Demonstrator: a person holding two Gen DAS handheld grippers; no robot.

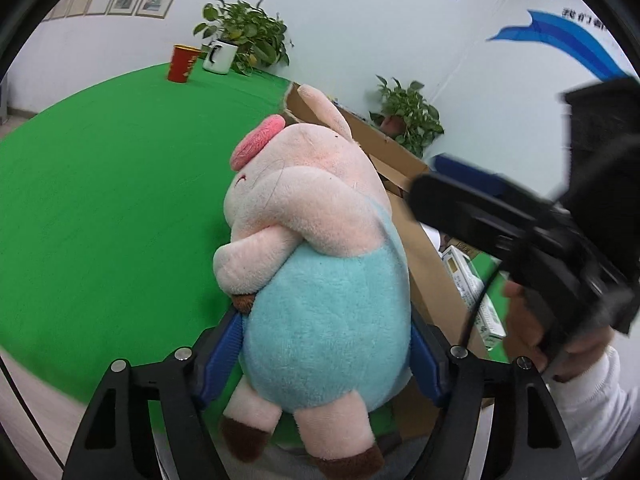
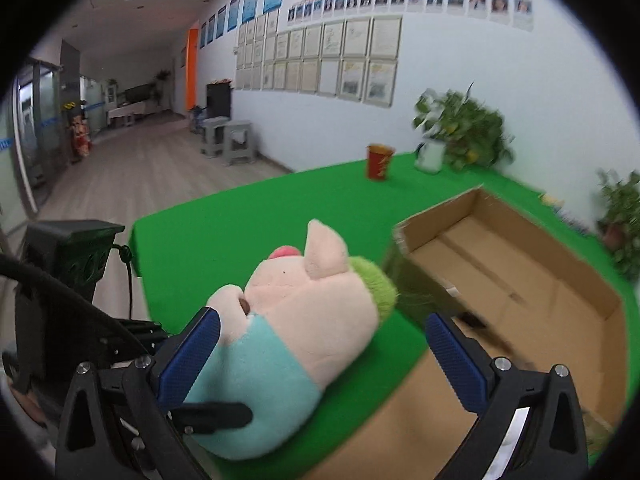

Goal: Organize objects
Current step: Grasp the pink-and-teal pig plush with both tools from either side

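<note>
A plush pig [image 1: 316,272] with a pink head and a light blue body stands upright between the blue pads of my left gripper [image 1: 324,360], which is shut on its belly. In the right wrist view the pig [image 2: 288,320] lies over the green table, with a green tuft behind its head. My right gripper [image 2: 324,356] is open around it: the left pad is near the blue body and the right pad stands well apart. An open cardboard box [image 2: 436,216] sits just right of the pig. A person's hand holds the right gripper [image 1: 440,184] over the box [image 1: 424,256].
The green table cloth [image 1: 100,200] spreads to the left. A red cup [image 1: 182,63], a white mug [image 1: 218,56] and a potted plant [image 1: 248,32] stand at its far edge. A second plant [image 1: 408,116] is behind the box, and a white-green carton [image 1: 476,292] lies past its wall.
</note>
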